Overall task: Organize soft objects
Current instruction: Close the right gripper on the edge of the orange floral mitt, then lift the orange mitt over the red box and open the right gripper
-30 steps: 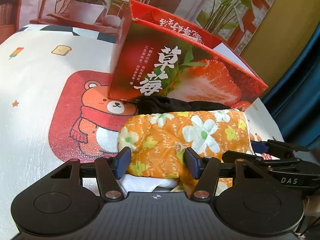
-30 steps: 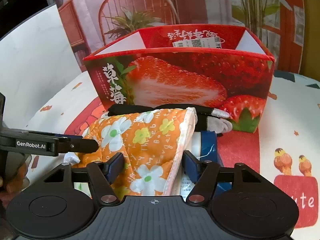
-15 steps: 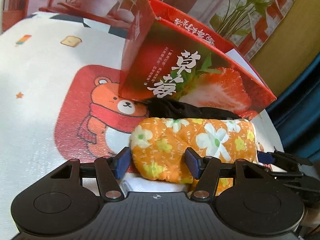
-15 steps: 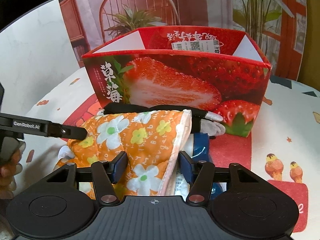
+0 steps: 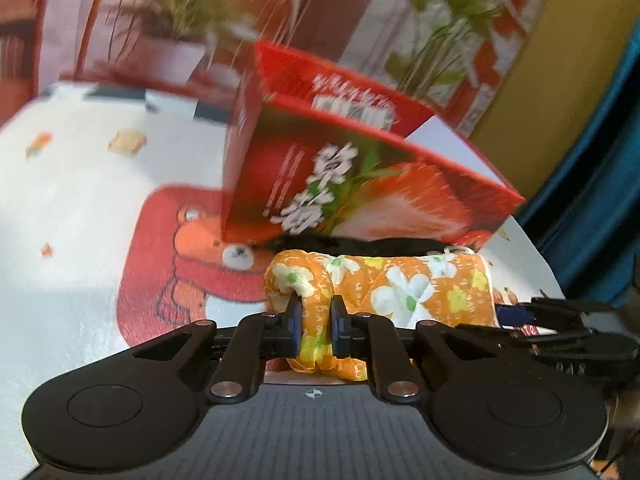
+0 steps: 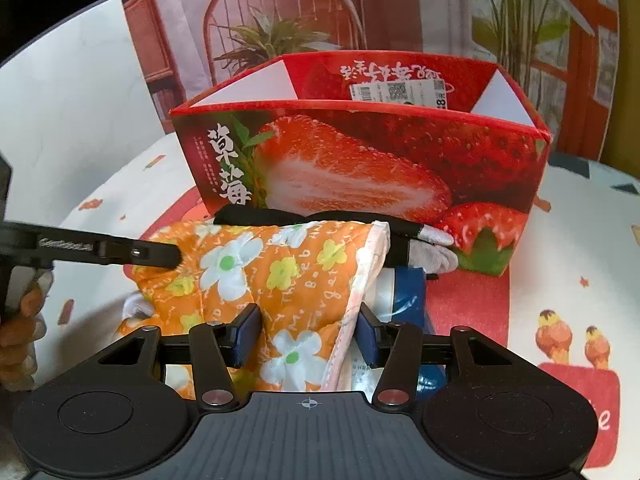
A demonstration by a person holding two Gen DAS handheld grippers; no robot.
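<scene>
Floral cloth [image 6: 276, 276] before strawberry box [image 6: 360, 168], over glove [image 6: 424, 248]

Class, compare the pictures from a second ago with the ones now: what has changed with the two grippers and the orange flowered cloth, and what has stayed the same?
The left gripper has pinched a bunched fold of the orange flowered cloth; its jaws stood wide before. The right gripper is closing, the cloth's edge between its jaws, not clearly clamped. The strawberry box, the black garment behind the cloth and the blue packet stayed put.
</scene>
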